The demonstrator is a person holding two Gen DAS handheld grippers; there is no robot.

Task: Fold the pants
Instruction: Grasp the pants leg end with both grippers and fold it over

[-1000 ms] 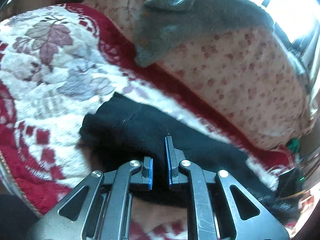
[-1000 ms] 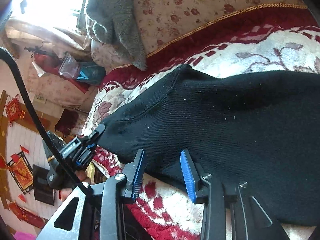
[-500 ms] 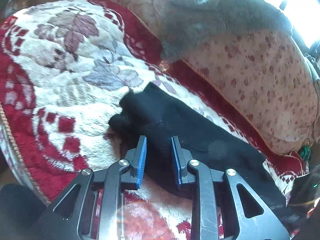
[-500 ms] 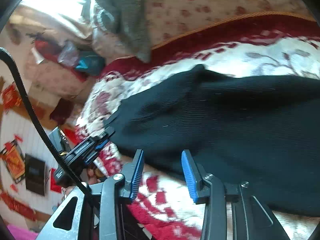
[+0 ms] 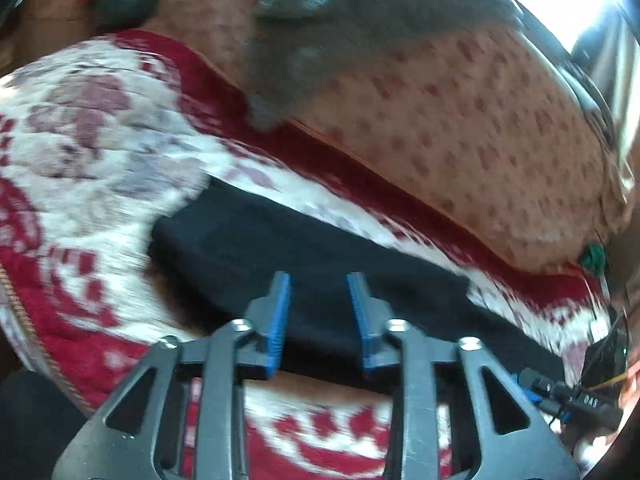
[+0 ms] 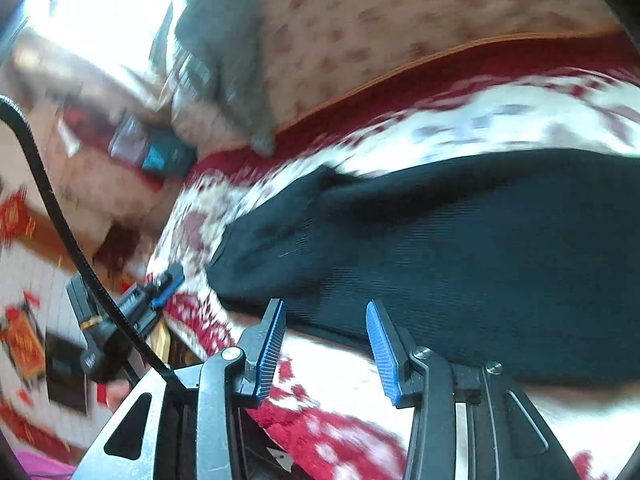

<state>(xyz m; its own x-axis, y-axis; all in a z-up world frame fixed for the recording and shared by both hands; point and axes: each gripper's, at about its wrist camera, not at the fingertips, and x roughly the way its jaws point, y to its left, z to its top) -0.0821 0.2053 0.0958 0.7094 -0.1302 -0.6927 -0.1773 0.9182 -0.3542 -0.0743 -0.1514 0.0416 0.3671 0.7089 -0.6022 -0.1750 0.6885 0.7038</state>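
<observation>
The black knit pants [image 5: 304,264] lie as a long folded band across a red and white floral blanket [image 5: 80,168]. My left gripper [image 5: 318,286] is open and empty, its blue pads just above the near edge of the pants. In the right wrist view the pants [image 6: 460,248] fill the middle and right. My right gripper [image 6: 326,312] is open and empty at their near edge. The left gripper also shows small at the left of the right wrist view [image 6: 168,280].
A floral cushion [image 5: 460,120] with a grey fuzzy garment [image 5: 340,28] draped over it runs along the back. The blanket's near edge [image 6: 320,432] drops off below my right gripper. A bright window lies behind. Both views are motion-blurred.
My left gripper let go of the pants, opened wider and drew back toward the near edge. The pants end now lies flatter. My right gripper stayed open and shifted slightly.
</observation>
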